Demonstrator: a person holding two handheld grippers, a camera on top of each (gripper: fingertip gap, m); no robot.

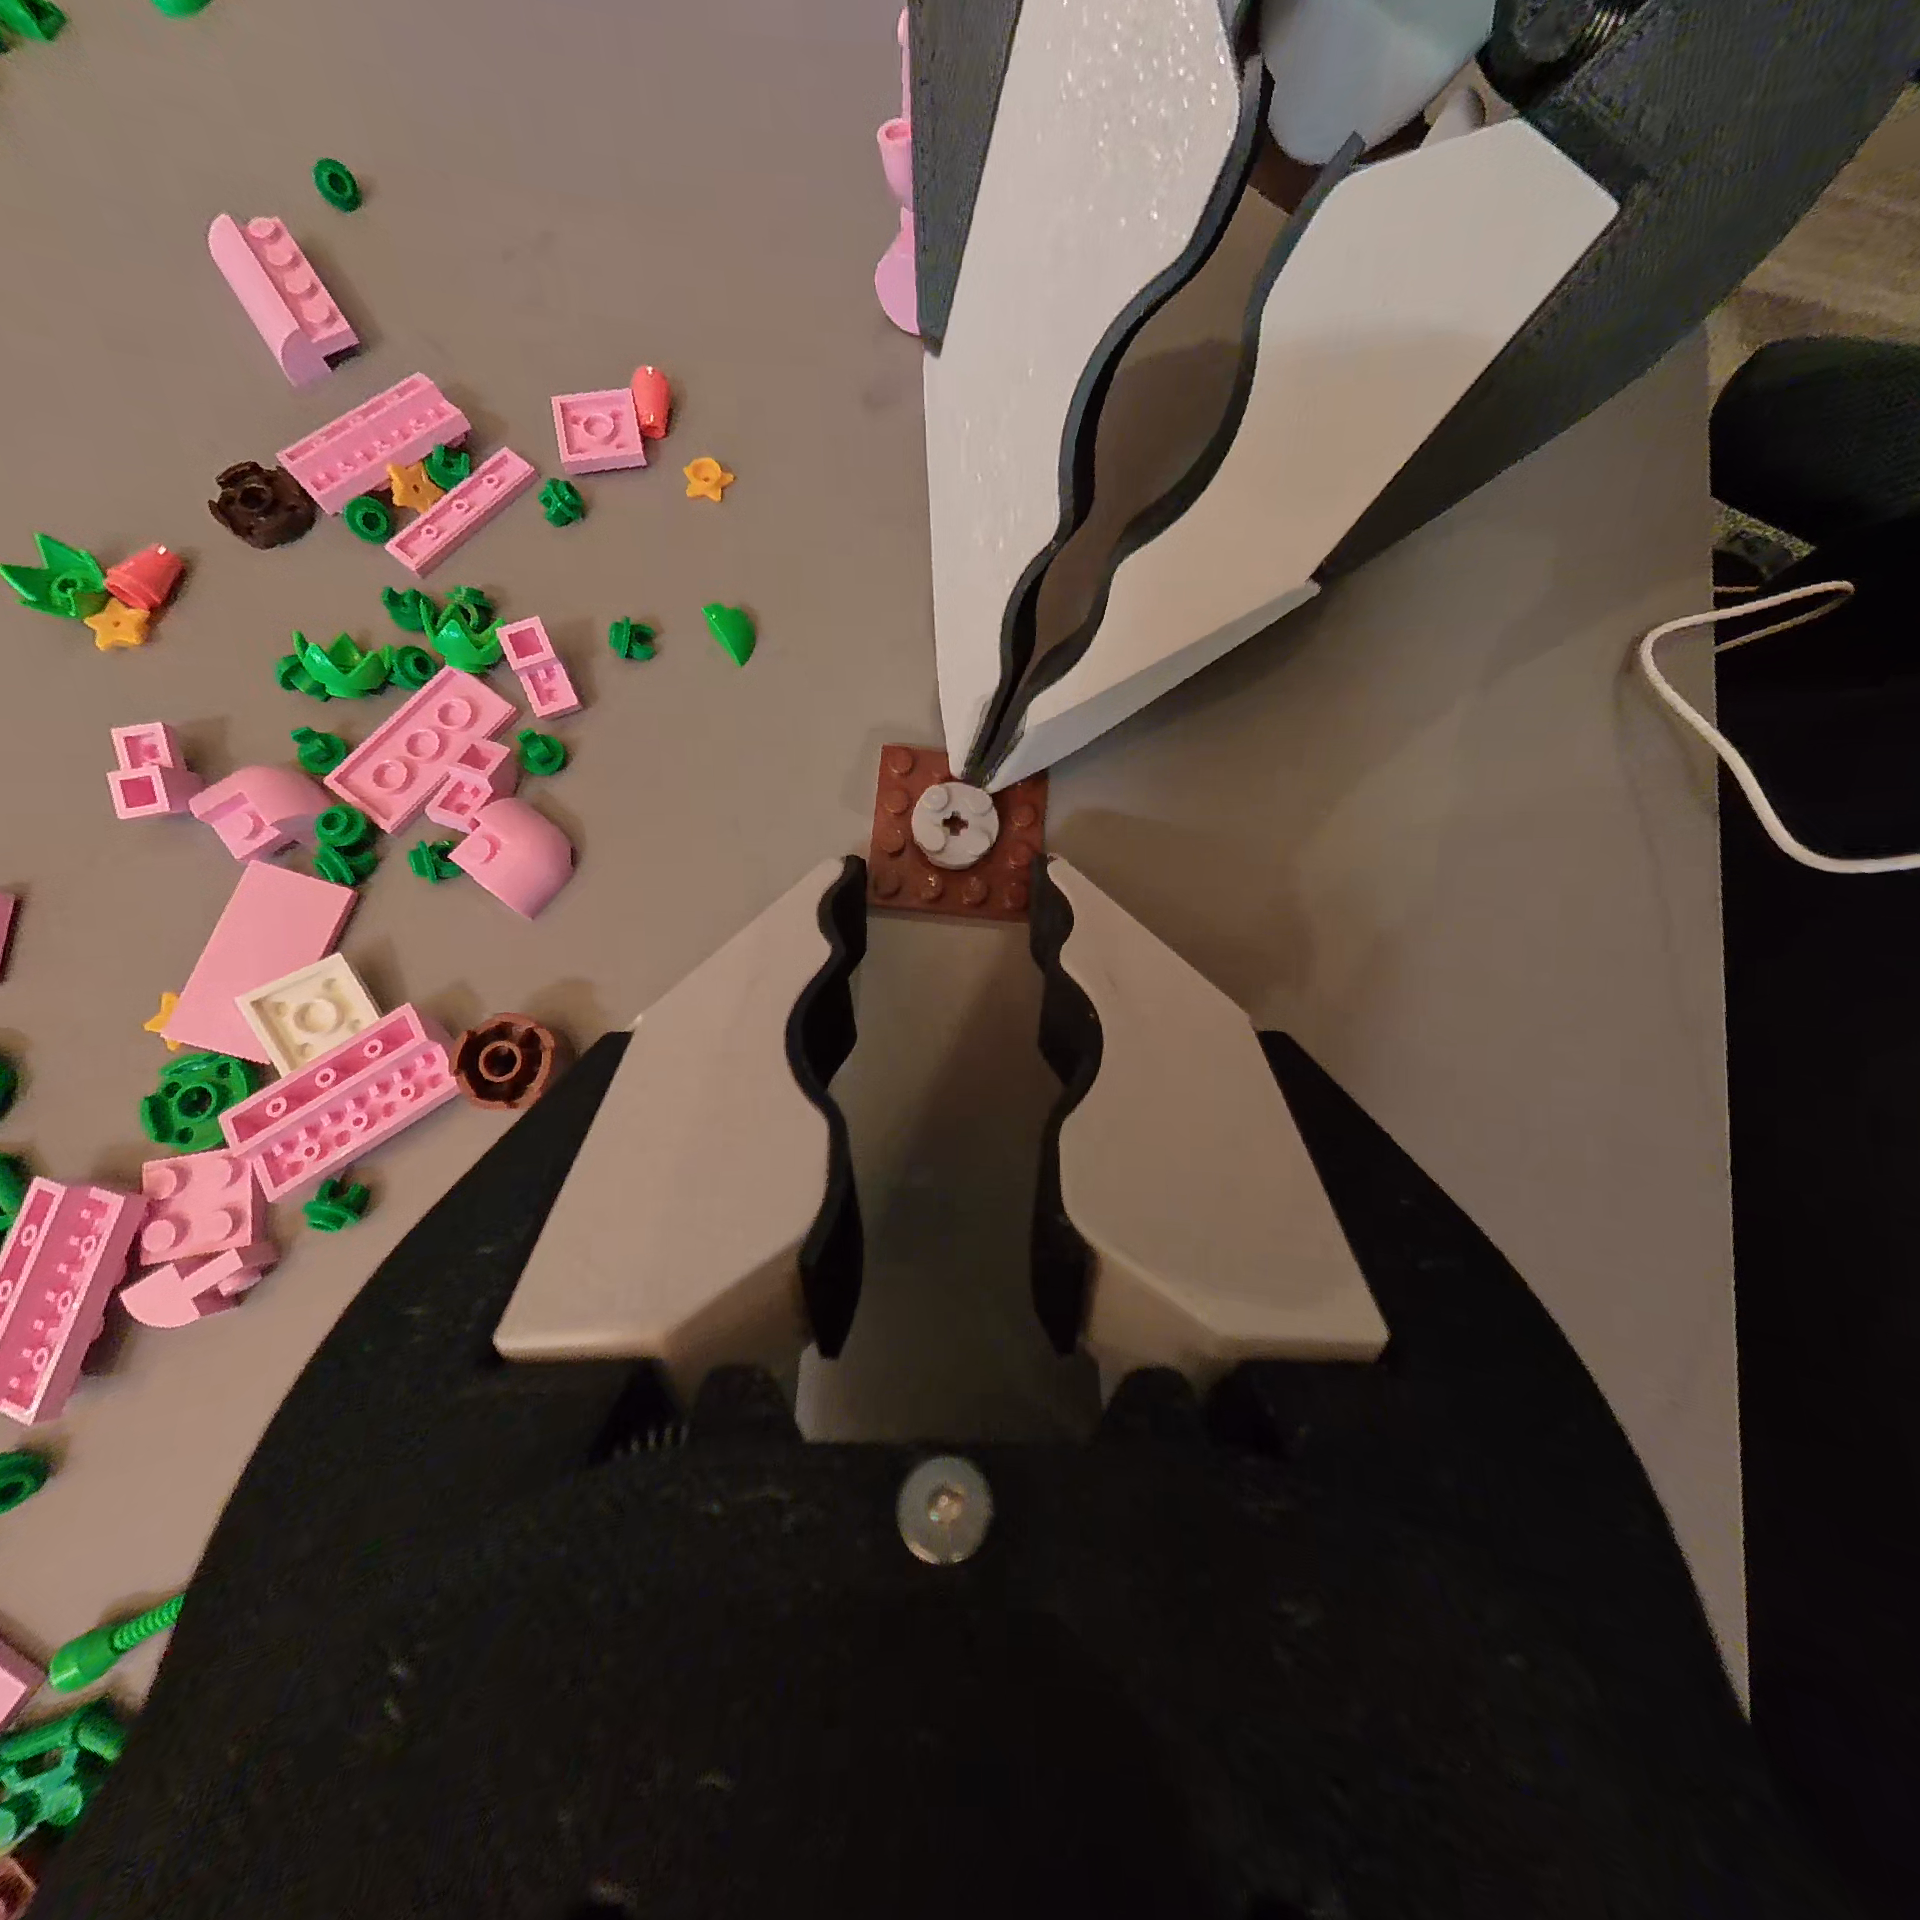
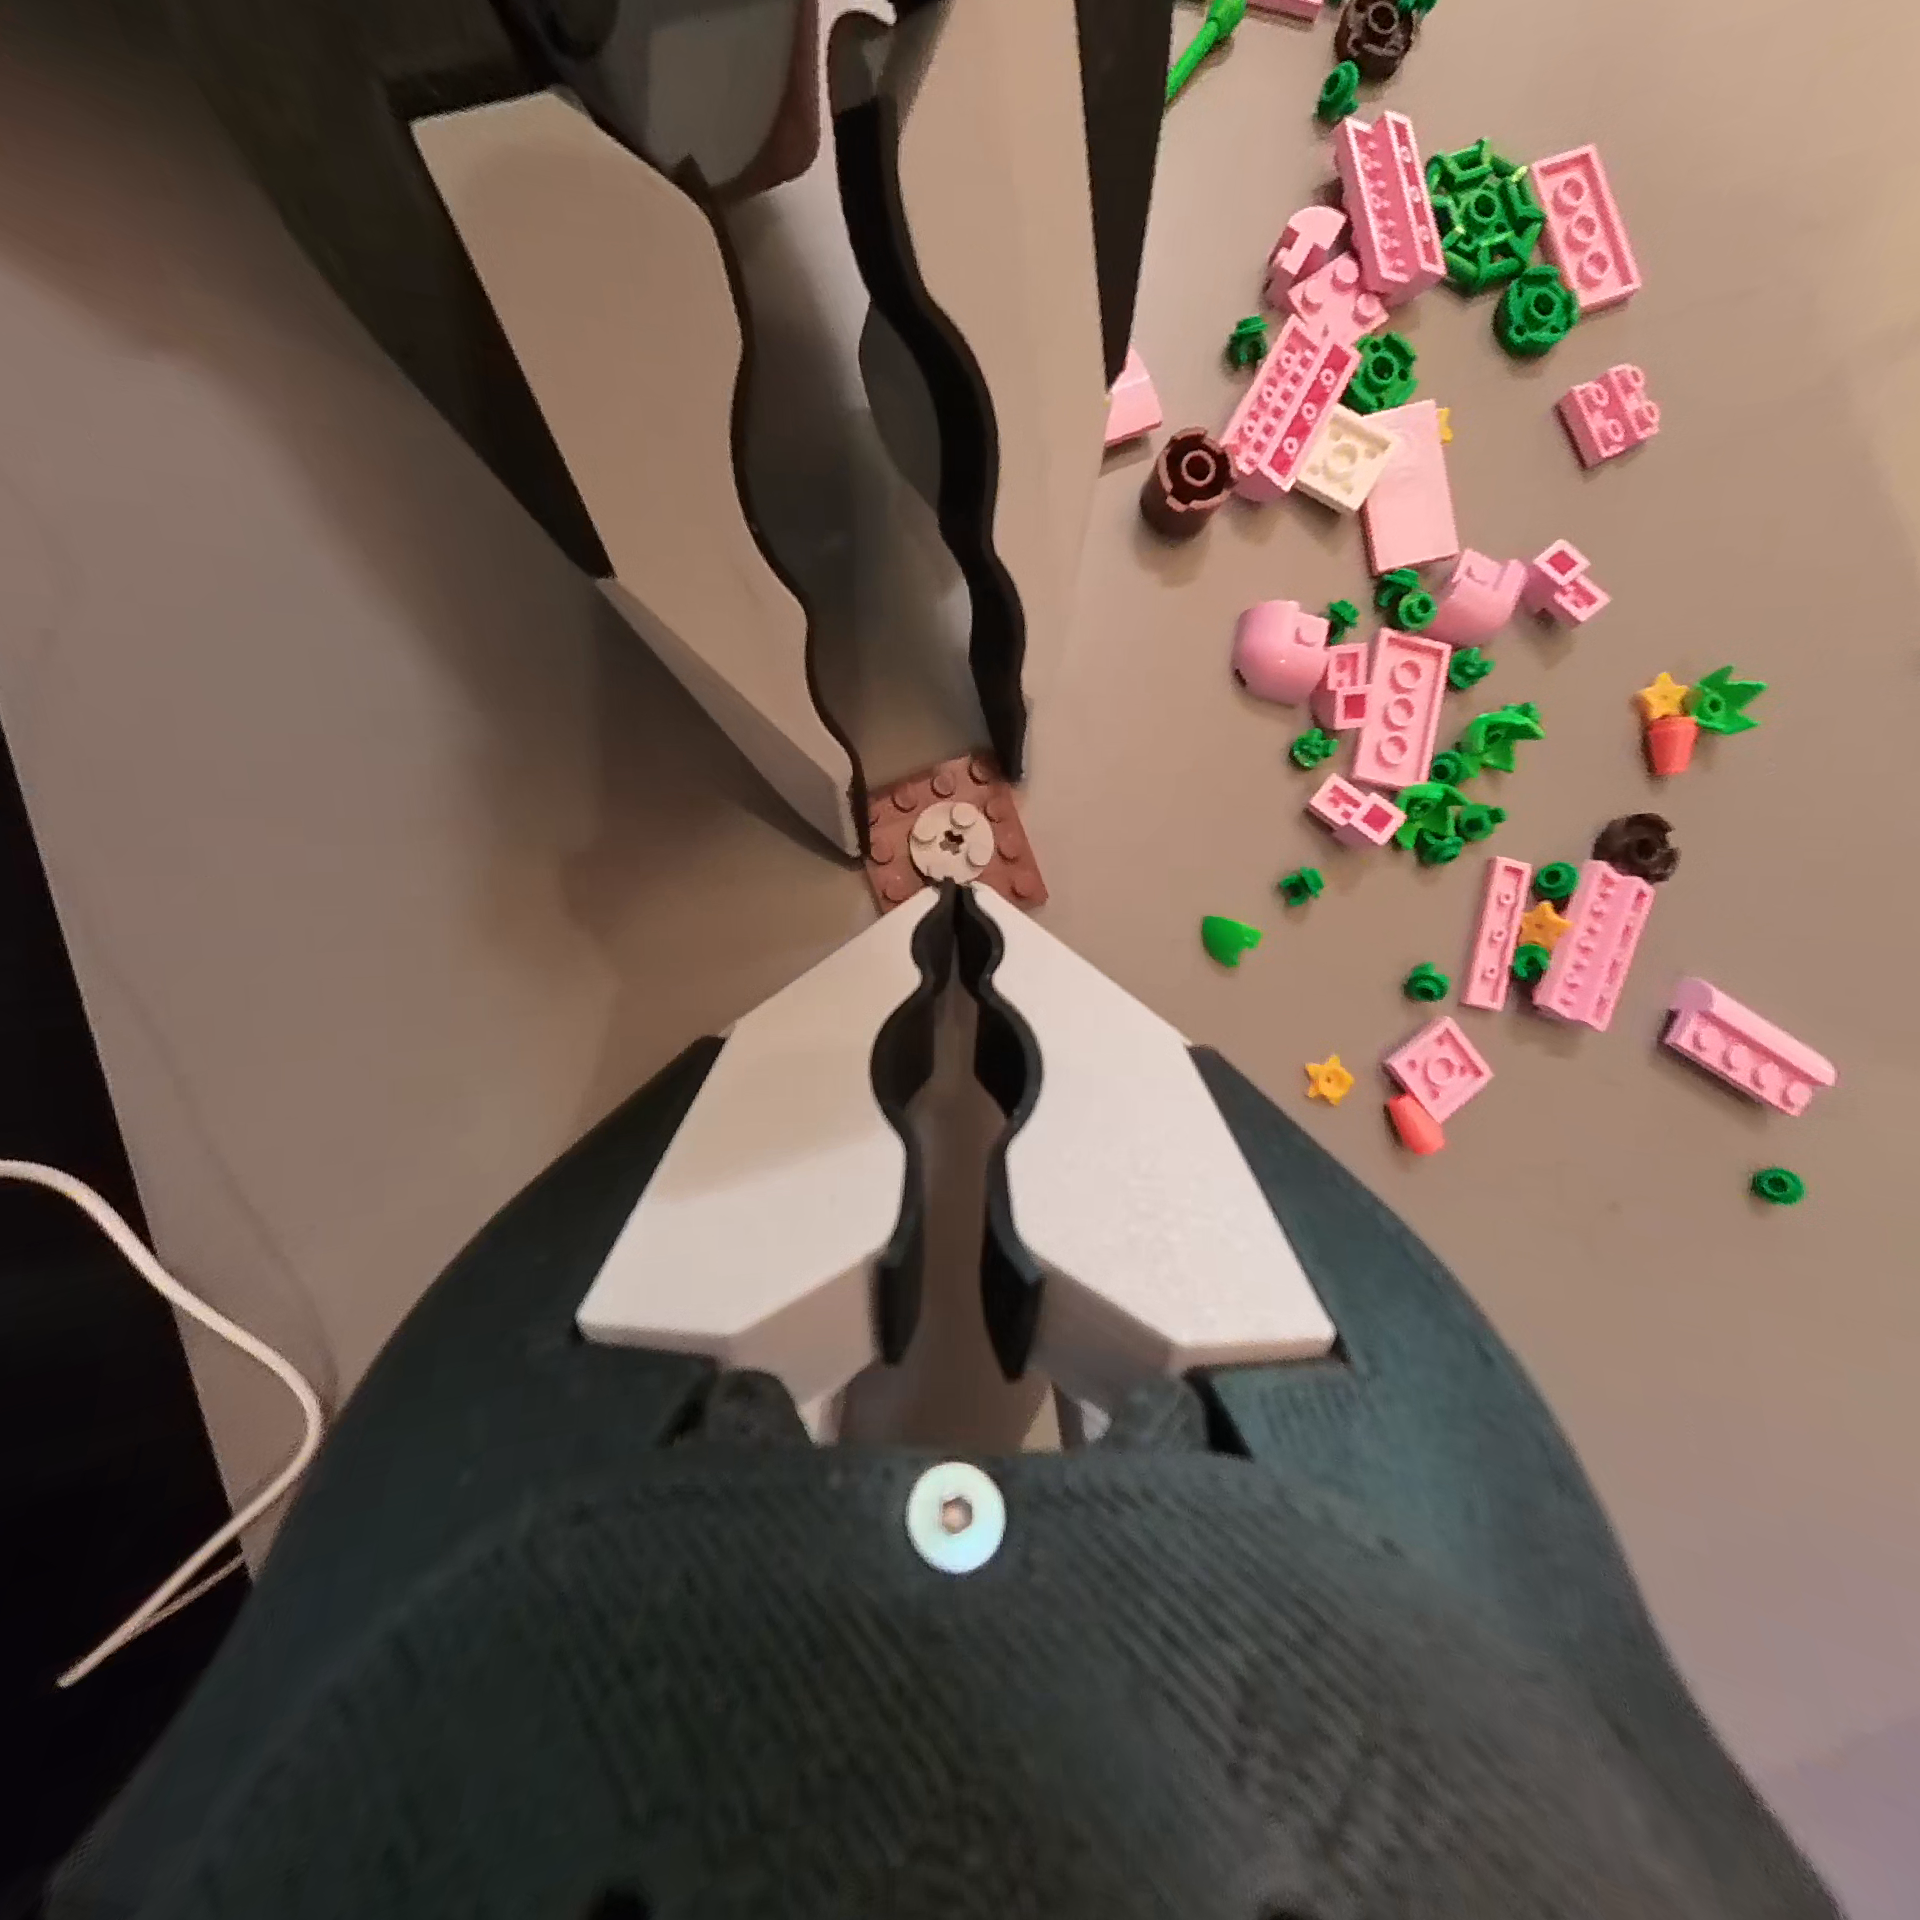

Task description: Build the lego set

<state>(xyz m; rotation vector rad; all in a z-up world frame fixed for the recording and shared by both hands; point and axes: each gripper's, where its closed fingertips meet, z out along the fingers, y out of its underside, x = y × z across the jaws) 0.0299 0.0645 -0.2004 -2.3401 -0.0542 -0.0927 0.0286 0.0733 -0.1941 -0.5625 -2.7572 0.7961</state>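
Note:
A brown square plate [image 1: 914, 883] [image 2: 982, 868] lies flat on the grey table. A light grey round plate [image 1: 954, 824] [image 2: 949, 840] sits on its studs at the middle. My left gripper [image 1: 951, 873] has its two fingertips against the brown plate's opposite sides and holds it; from the right wrist view it [image 2: 935, 784] comes in from above. My right gripper [image 2: 951, 899] is shut with nothing between its pads, and its closed tips touch the round plate's edge. In the left wrist view it [image 1: 977, 769] reaches down from the top.
Loose pink, green, yellow and coral pieces [image 1: 395, 748] [image 2: 1455, 623] are scattered beside the plate. Among them are a brown round brick [image 1: 499, 1060] and a white square plate [image 1: 309, 1013]. A white cable [image 1: 1683, 707] hangs past the table edge [image 1: 1720, 1039]. My two grippers' fingertips are within a few centimetres of each other.

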